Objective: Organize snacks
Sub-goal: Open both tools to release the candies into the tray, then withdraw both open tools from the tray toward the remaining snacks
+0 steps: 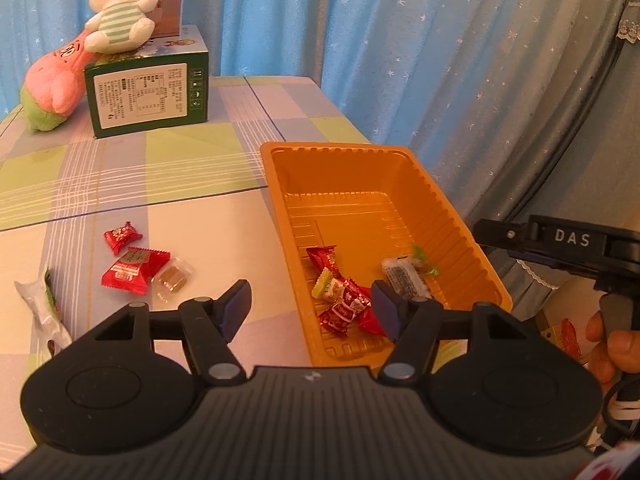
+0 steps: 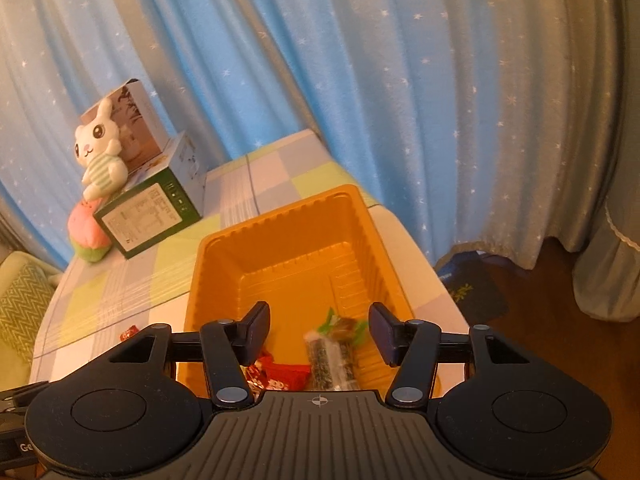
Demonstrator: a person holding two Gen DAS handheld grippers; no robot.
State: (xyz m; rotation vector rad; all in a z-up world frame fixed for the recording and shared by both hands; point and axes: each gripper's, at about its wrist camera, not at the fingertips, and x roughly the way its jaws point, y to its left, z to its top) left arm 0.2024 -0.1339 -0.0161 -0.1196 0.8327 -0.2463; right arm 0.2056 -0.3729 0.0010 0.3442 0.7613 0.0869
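left tongs (image 1: 311,307) spread, empty, over tray (image 1: 456,216) edge | right tongs (image 2: 319,330) spread, empty, above tray snacks (image 2: 330,354) | three candies (image 1: 134,266) loose on worktop (image 1: 168,168)

Black ribbed tool (image 1: 312,312), dark-blue pads (image 1: 236,310).

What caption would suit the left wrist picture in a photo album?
Open left gripper hovering between loose candies on the table and the partly filled orange tray.

Orange tray (image 1: 448,208), red sweets (image 1: 128,268), pastel checked tablecloth (image 1: 160,176), star-dotted blue curtain (image 1: 320,20)
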